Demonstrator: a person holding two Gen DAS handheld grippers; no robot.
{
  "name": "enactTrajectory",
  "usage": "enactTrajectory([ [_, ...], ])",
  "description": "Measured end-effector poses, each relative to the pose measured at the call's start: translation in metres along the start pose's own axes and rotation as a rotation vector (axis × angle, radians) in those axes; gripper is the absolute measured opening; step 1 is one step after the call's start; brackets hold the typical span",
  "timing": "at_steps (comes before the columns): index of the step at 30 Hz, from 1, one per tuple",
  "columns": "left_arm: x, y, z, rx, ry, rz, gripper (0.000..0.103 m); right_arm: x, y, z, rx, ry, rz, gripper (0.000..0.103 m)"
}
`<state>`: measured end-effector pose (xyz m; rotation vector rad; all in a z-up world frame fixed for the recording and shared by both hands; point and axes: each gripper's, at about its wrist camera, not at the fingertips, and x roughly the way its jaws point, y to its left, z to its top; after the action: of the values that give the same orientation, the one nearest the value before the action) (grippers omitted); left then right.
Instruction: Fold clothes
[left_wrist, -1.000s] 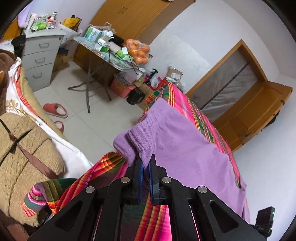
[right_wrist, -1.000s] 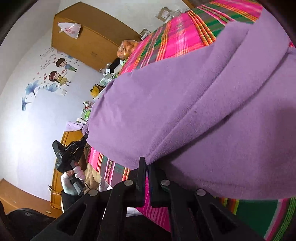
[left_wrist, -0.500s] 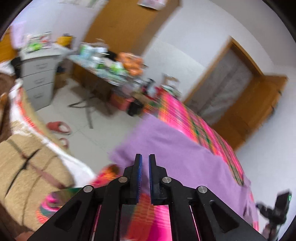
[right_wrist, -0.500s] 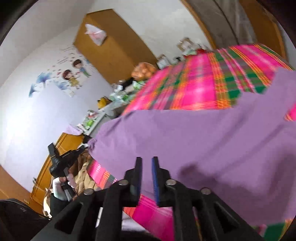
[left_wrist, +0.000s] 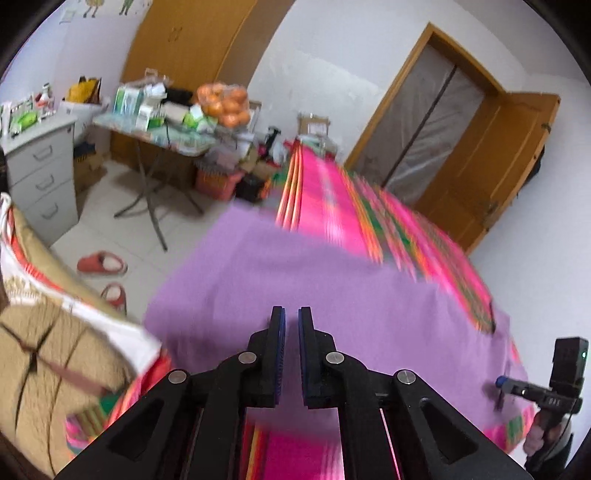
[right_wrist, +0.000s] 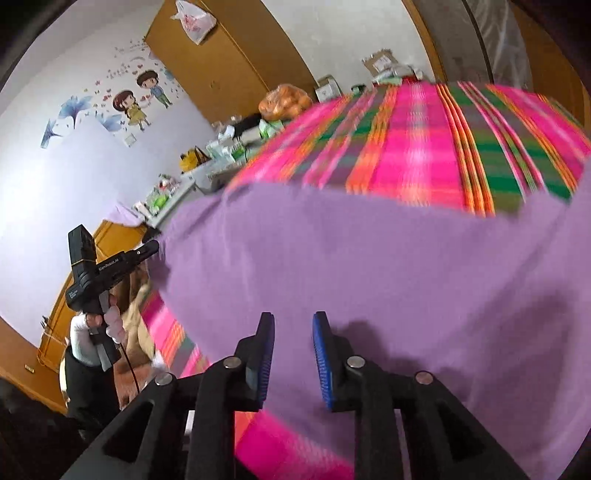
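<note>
here the soft, light purple garment (left_wrist: 332, 295) lies flat at the bed's (right_wrist: 424, 147) near edge, best pinched by its corners, with both tongs (left_wrist: 291, 325) (right_wrist: 293, 332) apart and empty.

The garment (left_wrist: 317, 291) lies on the near end of the bedspread (left_wrist: 332, 199); a cluttered table (left_wrist: 162, 133) stands far left.

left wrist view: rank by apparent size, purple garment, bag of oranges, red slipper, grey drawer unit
1. purple garment, by far the largest.
2. grey drawer unit.
3. bag of oranges and red slipper look about alike; the slipper is nearer the camera, so I won't rank them.
</note>
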<state>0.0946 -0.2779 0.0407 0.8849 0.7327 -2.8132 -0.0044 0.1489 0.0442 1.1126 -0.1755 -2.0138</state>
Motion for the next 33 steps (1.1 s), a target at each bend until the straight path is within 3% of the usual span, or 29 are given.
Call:
enactTrajectory([
  [7, 0.058, -0.006, 0.060, -0.014, -0.011, 0.010, 0.012, 0.027, 0.022, 0.076, -0.092, -0.063, -0.003, 0.033],
  [12, 0.092, 0.011, 0.054, -0.092, 0.054, 0.025, 0.012, 0.078, 0.020, 0.109, -0.145, 0.019, -0.013, 0.033],
  [16, 0.096, 0.023, 0.042, -0.144, 0.064, 0.002, 0.011, 0.108, 0.017, 0.105, -0.231, 0.141, 0.000, 0.034],
  [22, 0.097, 0.026, 0.039, -0.174, 0.065, -0.023, 0.012, 0.103, 0.038, 0.072, -0.371, 0.223, 0.088, 0.034],
  [27, 0.096, 0.029, 0.037, -0.186, 0.063, -0.037, 0.011, 0.111, 0.051, 0.055, -0.418, 0.293, 0.086, 0.035],
  [33, 0.096, 0.030, 0.037, -0.190, 0.062, -0.040, 0.012, 0.102, 0.038, 0.072, -0.254, 0.291, 0.176, 0.036],
])
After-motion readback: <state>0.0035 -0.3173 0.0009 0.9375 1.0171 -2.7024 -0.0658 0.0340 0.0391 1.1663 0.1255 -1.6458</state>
